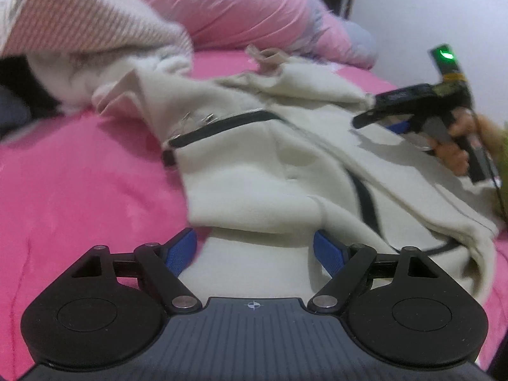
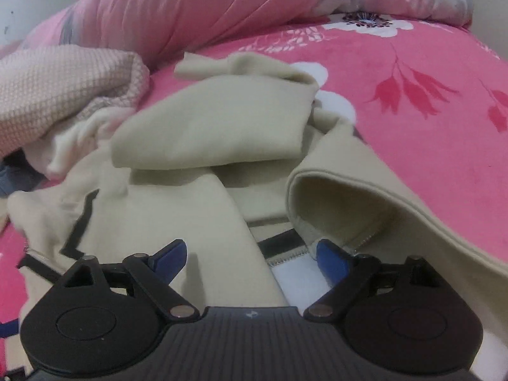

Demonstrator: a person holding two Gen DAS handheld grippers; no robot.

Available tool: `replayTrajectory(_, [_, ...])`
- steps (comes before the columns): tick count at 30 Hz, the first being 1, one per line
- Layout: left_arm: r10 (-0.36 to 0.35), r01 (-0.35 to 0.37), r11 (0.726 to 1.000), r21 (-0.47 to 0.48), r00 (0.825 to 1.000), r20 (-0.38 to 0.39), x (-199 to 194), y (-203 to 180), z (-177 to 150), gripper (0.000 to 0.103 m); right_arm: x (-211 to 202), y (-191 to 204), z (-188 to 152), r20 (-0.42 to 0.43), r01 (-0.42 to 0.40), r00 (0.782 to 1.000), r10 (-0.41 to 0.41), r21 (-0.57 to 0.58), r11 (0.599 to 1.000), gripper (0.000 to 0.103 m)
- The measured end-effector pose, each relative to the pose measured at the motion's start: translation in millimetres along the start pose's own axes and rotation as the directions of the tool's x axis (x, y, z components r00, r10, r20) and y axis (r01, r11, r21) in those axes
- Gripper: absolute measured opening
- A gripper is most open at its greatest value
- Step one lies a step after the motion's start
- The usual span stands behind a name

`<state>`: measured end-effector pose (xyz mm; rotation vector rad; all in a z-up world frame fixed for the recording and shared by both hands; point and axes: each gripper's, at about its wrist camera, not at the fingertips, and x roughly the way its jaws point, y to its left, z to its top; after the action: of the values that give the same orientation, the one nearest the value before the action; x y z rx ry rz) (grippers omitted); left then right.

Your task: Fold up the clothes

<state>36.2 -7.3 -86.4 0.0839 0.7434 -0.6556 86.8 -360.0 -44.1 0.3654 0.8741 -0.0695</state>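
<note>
Left wrist view: a cream jacket [image 1: 285, 165] with black trim lay crumpled across a pink bed [image 1: 79, 174], open bedspread stretching to its left. A striped pink blanket [image 1: 89, 16] and a pink quilt [image 1: 228, 6] crowded the far edge near a white wall [image 1: 412, 16]. The left claw [image 1: 255, 249] stood open, its blue fingers [image 1: 184, 250] spread on either side of the jacket's near hem, no pad pressing on the cloth. At right, a hand [image 1: 457, 149] held the right claw [image 1: 374, 117] low over the jacket's far side.

From the right wrist view, the right claw [image 2: 249, 258] was open too, nothing gripped, poised above the jacket [image 2: 206, 127] where a zip [image 2: 285, 255] and white lining showed. One blue finger [image 2: 331, 260] sat just beside the zip's edge, below a curled-over flap. Flowered bedspread [image 2: 428, 111] lay bare to the right of the jacket, while the blanket [image 2: 63, 89] pressed in from the left and the quilt [image 2: 190, 6] closed off the back.
</note>
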Motion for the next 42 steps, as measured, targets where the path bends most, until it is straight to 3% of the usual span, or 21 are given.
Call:
replayTrajectory(1, [-0.006,0.006,1.000,-0.020,1.000,-0.009,2.0,2.7,1.2,0.081,-1.4,2.4,-3.9,-0.014,-0.039,0.999,0.038,-0.010,0.999,0.070])
replayTrajectory(2, [-0.012,0.011,0.999,-0.037,1.000,-0.015,3.4,4.8,2.2,0.079,-4.3,6.2,-6.9,-0.020,-0.059,0.998,0.059,-0.031,0.998,0.066])
replayTrajectory(4, [-0.013,0.013,0.999,-0.053,1.000,-0.012,3.2,5.1,2.7,0.071,-15.3,13.6,-16.6,-0.043,-0.100,0.994,0.097,-0.065,0.993,0.034])
replayTrajectory(5, [-0.010,0.010,0.998,-0.057,1.000,-0.010,3.3,3.8,2.5,0.067,-21.2,16.9,-22.1,-0.058,-0.125,0.991,0.120,-0.079,0.989,0.026])
replayTrajectory(6, [-0.006,0.005,0.998,-0.062,1.000,-0.008,3.4,2.6,2.3,0.061,-26.6,19.4,-27.5,-0.073,-0.156,0.986,0.150,-0.075,0.985,0.007])
replayTrajectory(7, [0.001,-0.001,0.997,-0.072,1.000,-0.008,3.2,1.8,1.9,0.057,-35.0,20.2,-32.9,-0.072,-0.193,0.979,0.189,-0.056,0.980,0.007])
replayTrajectory(9, [0.004,-0.005,0.993,-0.115,1.000,-0.012,0.4,3.7,1.6,0.032,-56.8,19.9,-44.1,-0.046,-0.270,0.962,0.269,-0.019,0.963,0.006])
replayTrajectory(12, [-0.015,0.011,0.980,-0.197,1.000,-0.018,-8.4,9.6,0.8,0.017,-101.8,19.3,-64.8,0.027,-0.403,0.915,0.402,0.013,0.915,0.006])
replayTrajectory(14, [-0.022,0.017,0.973,-0.228,1.000,-0.019,-18.1,10.0,-1.8,0.013,-136.3,18.5,-81.9,0.086,-0.467,0.881,0.465,0.009,0.884,0.006])
replayTrajectory(17, [-0.028,0.029,0.979,-0.200,1.000,0.007,-41.7,-2.4,-8.4,0.011,-195.1,10.2,-119.4,0.174,-0.523,0.839,0.515,-0.004,0.853,0.006])
replayTrajectory(19, [-0.056,0.060,0.983,-0.174,0.998,0.028,-61.7,-13.5,-14.1,0.011,-229.9,2.2,-146.3,0.223,-0.528,0.826,0.518,-0.020,0.849,0.006])
replayTrajectory(20, [-0.075,0.080,0.985,-0.152,0.996,0.038,-72.2,-21.1,-16.6,0.010,-242.6,-1.0,-157.6,0.239,-0.516,0.828,0.507,-0.025,0.856,0.006])
replayTrajectory(24, [-0.162,0.164,0.986,-0.032,0.984,0.068,-118.5,-50.1,-38.6,0.010,-268.2,-24.5,-187.2,0.271,-0.421,0.877,0.396,0.037,0.906,0.006])
replayTrajectory(26, [-0.186,0.186,0.983,0.007,0.982,0.040,-129.7,-62.6,-52.0,0.010,-273.3,-40.9,-193.9,0.284,-0.362,0.902,0.325,0.086,0.928,0.006])
replayTrajectory(29, [-0.258,0.258,0.966,-0.018,0.966,-0.016,-133.1,-69.7,-67.6,0.009,-271.4,-61.4,-195.4,0.267,-0.227,0.947,0.179,0.163,0.960,0.007])
replayTrajectory(32, [-0.278,0.279,0.960,0.032,0.960,-0.029,-135.2,-80.1,-78.4,0.009,-266.7,-77.8,-196.9,0.234,-0.111,0.971,0.056,0.226,0.968,0.009])
replayTrajectory(36, [-0.307,0.309,0.951,0.030,0.951,-0.043,-128.8,-79.2,-78.3,0.009,-261.1,-100.8,-201.4,0.200,-0.046,0.980,-0.024,0.336,0.941,0.010])
replayTrajectory(40, [-0.304,0.306,0.951,0.036,0.951,-0.062,-125.5,-66.6,-76.6,0.015,-265.8,-112.3,-208.8,0.156,-0.019,0.987,-0.044,0.378,0.925,0.012])
replayTrajectory(42, [-0.292,0.295,0.954,0.046,0.954,-0.061,-132.1,-58.1,-76.5,0.033,-273.7,-111.3,-209.9,0.148,-0.014,0.988,-0.044,0.375,0.927,0.014])
